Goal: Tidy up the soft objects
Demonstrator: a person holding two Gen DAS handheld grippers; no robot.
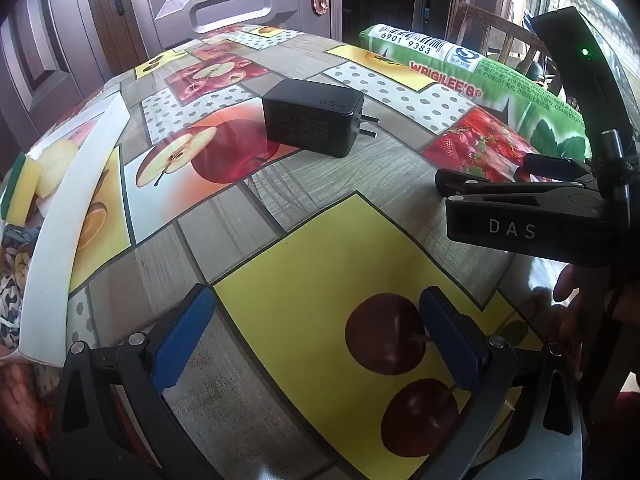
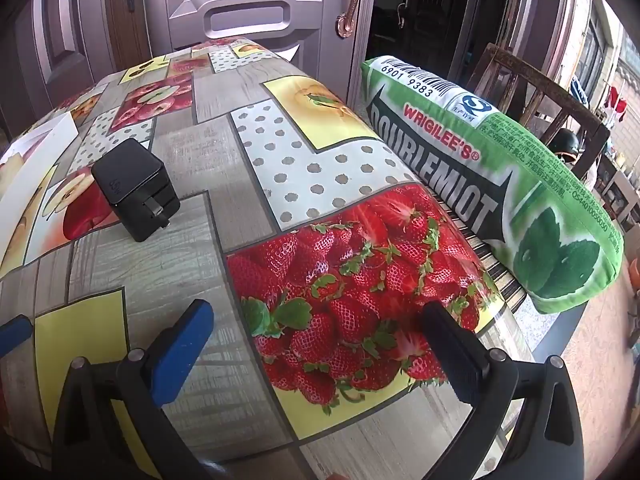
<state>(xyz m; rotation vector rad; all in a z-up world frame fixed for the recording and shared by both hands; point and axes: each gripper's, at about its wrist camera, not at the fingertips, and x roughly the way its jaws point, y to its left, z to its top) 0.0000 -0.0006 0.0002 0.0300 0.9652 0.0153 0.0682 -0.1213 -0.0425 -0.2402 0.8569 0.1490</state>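
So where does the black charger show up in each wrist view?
Left wrist: charger upper centre, prongs pointing right, on the tablecloth.
Right wrist: charger at left, mid-height.
Shared landmark: the green pillow along the table's right edge.

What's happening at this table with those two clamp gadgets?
A person holds a clamp tool in each hand above a fruit-print tablecloth. The left gripper and right gripper both hover with jaws wide open, holding nothing. A green pillow printed like a gum pack lies at the table's right edge, a black charger sits mid-table, and sponges lie in a white tray on the left. Nothing has been picked up yet.
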